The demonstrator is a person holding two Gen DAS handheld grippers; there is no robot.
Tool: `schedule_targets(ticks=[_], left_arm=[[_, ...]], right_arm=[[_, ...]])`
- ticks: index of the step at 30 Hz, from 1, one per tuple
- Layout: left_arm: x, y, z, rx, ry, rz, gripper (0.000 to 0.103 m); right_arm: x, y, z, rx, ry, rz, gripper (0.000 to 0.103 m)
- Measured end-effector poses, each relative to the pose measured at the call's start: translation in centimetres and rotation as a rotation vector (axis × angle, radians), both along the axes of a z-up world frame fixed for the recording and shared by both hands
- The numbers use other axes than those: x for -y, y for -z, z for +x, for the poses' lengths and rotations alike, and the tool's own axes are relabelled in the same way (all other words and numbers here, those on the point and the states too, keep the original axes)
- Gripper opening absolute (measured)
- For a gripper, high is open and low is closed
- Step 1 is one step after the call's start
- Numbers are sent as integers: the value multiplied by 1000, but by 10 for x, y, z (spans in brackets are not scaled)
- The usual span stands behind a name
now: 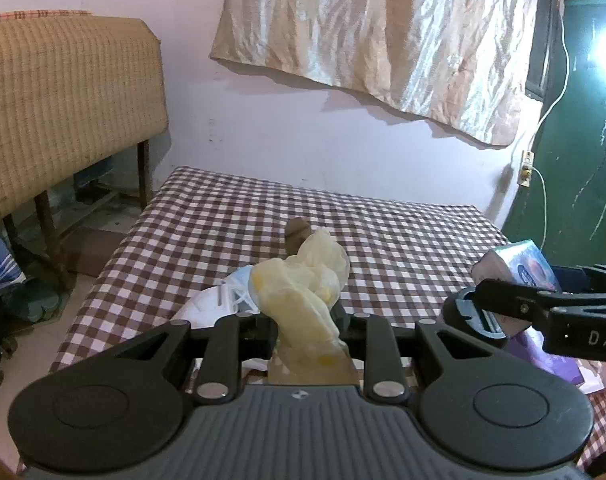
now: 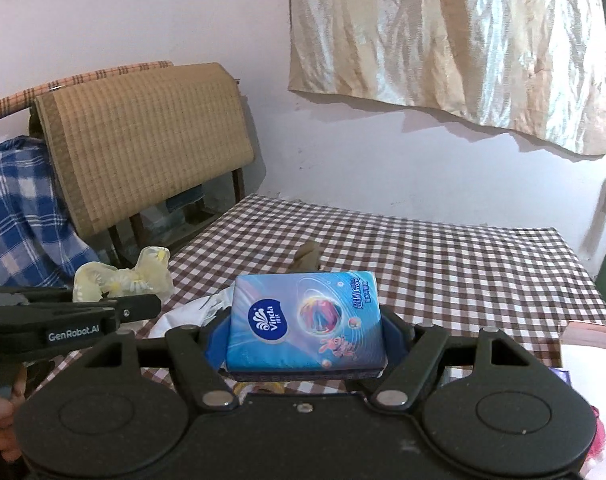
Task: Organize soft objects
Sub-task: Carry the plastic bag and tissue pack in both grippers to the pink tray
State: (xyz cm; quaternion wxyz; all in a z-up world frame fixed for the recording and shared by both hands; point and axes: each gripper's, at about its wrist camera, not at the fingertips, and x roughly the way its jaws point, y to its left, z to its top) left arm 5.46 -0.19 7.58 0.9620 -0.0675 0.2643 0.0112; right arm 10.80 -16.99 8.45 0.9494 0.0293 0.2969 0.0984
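My left gripper (image 1: 303, 320) is shut on a crumpled pale yellow cloth (image 1: 303, 284) and holds it above the checked table (image 1: 403, 240). The cloth also shows in the right wrist view (image 2: 123, 276), with the left gripper (image 2: 103, 312) at the left. My right gripper (image 2: 307, 332) is shut on a blue Vinda tissue pack (image 2: 307, 320), held above the table (image 2: 443, 264). The pack also shows at the right of the left wrist view (image 1: 515, 264). A white and blue soft item (image 1: 219, 300) lies on the table under the cloth. A small brown object (image 1: 299, 232) lies further back.
A chair draped with a woven mat (image 1: 63, 112) stands left of the table. A blue checked garment (image 2: 19, 208) hangs beside it. A shiny cloth (image 1: 383, 32) hangs on the wall. Purple and pink items (image 1: 559, 364) lie at the table's right edge.
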Motion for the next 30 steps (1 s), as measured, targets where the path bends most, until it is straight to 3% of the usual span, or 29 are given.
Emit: schedule_targets(ticks=[30], left_arm=[[69, -10, 26, 24, 177, 9, 26]], right_arm=[[84, -15, -21, 41, 201, -7, 87]])
